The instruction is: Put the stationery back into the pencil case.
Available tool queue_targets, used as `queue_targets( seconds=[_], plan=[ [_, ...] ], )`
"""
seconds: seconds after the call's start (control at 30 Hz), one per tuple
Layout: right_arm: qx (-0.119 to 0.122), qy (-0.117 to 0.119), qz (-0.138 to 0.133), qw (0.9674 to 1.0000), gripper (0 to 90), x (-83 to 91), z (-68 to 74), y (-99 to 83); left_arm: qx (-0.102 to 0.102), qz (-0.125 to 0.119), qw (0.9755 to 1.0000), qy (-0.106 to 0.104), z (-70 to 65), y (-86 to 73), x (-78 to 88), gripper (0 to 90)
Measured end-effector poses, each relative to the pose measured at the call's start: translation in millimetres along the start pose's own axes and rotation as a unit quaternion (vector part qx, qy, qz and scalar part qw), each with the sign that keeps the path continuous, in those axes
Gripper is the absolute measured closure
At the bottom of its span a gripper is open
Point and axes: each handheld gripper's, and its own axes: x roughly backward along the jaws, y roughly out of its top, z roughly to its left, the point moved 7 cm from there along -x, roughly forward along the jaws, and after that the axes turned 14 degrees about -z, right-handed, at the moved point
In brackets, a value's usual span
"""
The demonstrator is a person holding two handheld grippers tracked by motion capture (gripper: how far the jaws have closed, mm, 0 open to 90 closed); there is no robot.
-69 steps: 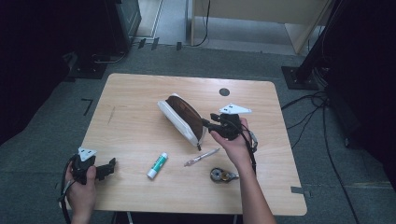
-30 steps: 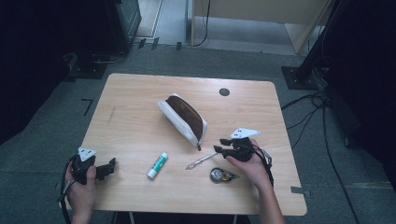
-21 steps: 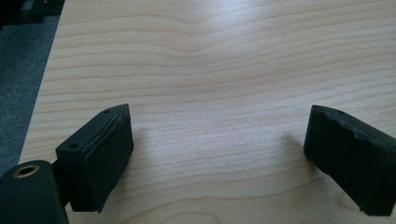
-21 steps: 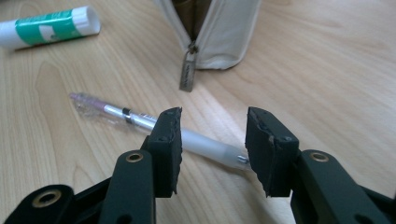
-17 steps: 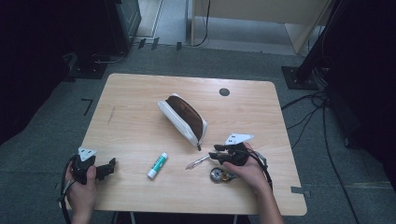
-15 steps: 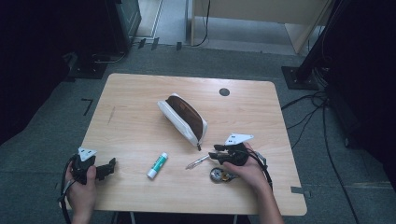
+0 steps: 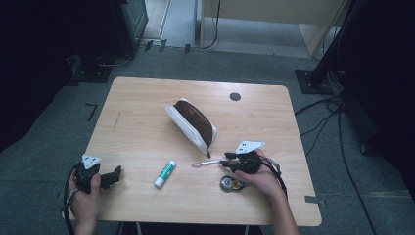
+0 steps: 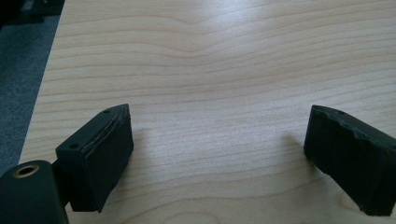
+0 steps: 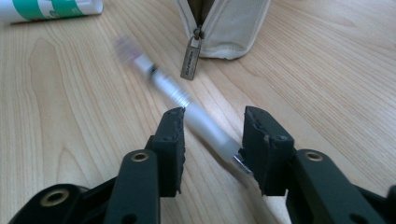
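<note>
Grey carpet floor (image 7: 44,147), wooden table (image 7: 147,98) (dim surroundings).

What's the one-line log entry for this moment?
right gripper: closing around pen, grip unconfirmed | left gripper: open, idle | pouch: unzipped

High view: fixed overhead, faces fwd/down, far off, takes in whole table (image 7: 147,98). Left gripper view: low, close over bare wood. Right gripper view: low, close; shares pen (image 9: 187,109) (image 7: 204,163), pencil case (image 9: 229,28) (image 7: 192,125) w/ high view.
</note>
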Motion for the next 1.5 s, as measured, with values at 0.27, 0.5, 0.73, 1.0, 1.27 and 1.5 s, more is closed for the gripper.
queue_targets(
  seconds=[0.27,0.5,0.73,1.0,1.27,1.5],
  plan=[
    [0.024,0.008,0.014,0.9996,70.6,4.4,0.9,-2.5,0.000,0.000,1.0000,0.000,0.0,0.0,0.0,8.4],
    [0.031,0.014,0.024,0.9991,79.3,5.7,5.7,-2.0,0.000,0.000,1.0000,0.000,0.0,0.0,0.0,8.5],
    [0.027,0.031,0.025,0.9989,74.3,0.7,11.5,-1.0,0.000,0.000,1.0000,0.000,0.0,0.0,0.0,8.4],
    [0.038,0.035,0.033,0.9981,77.4,-6.1,17.3,2.1,0.001,-0.001,1.0000,0.000,-0.1,0.1,-0.1,8.4],
    [0.075,0.031,0.047,0.9956,80.9,-7.6,26.0,3.7,-0.001,-0.001,1.0000,-0.001,-1.0,0.3,-0.6,8.4],
    [0.073,0.034,0.024,0.9964,81.0,-2.7,28.5,12.7,-0.001,-0.001,1.0000,-0.001,-1.6,0.5,-0.9,8.4]
  ],
)
